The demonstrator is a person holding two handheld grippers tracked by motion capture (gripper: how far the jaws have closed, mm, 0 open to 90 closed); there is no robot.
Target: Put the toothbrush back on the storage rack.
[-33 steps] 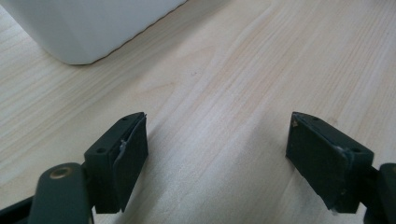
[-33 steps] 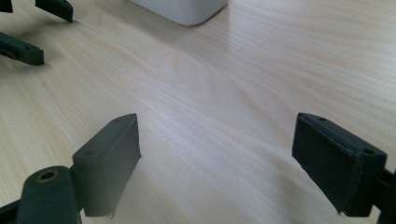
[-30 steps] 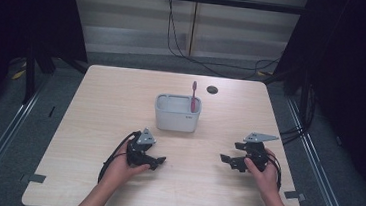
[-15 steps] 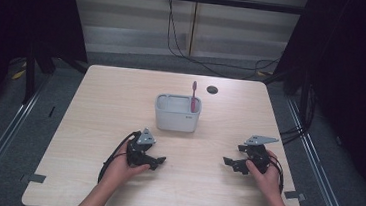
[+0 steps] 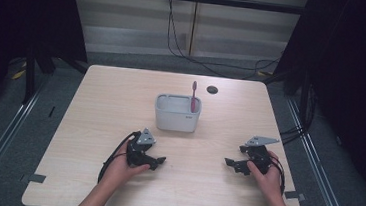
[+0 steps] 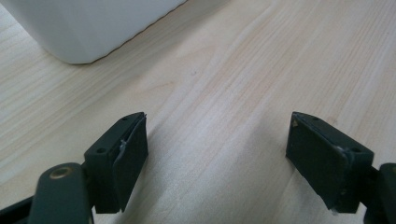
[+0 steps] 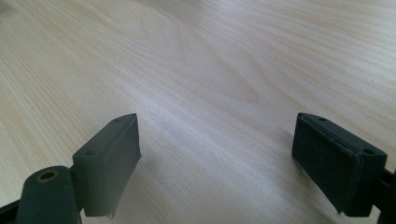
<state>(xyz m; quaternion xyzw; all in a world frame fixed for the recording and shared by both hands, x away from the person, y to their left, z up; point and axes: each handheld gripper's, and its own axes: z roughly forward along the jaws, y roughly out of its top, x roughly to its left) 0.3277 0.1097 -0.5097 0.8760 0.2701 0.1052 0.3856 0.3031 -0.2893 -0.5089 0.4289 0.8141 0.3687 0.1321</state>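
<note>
A pale grey rectangular holder stands at the middle of the wooden table, and a pink toothbrush stands upright in its right end. My left gripper rests on the table in front of the holder, a little to its left; it is open with nothing between its jaws. In the left gripper view the holder's white corner shows at the upper left. My right gripper lies low over the table at the front right, open and empty, and in the right gripper view bare wood lies between its jaws.
A small dark round disc lies on the table behind the holder, near the far edge. Cables hang behind the table. Metal rails run along the floor on both sides. Tape marks sit at the table's front corners.
My right gripper has slid slightly toward the front of the table. The left gripper and the holder have stayed in place.
</note>
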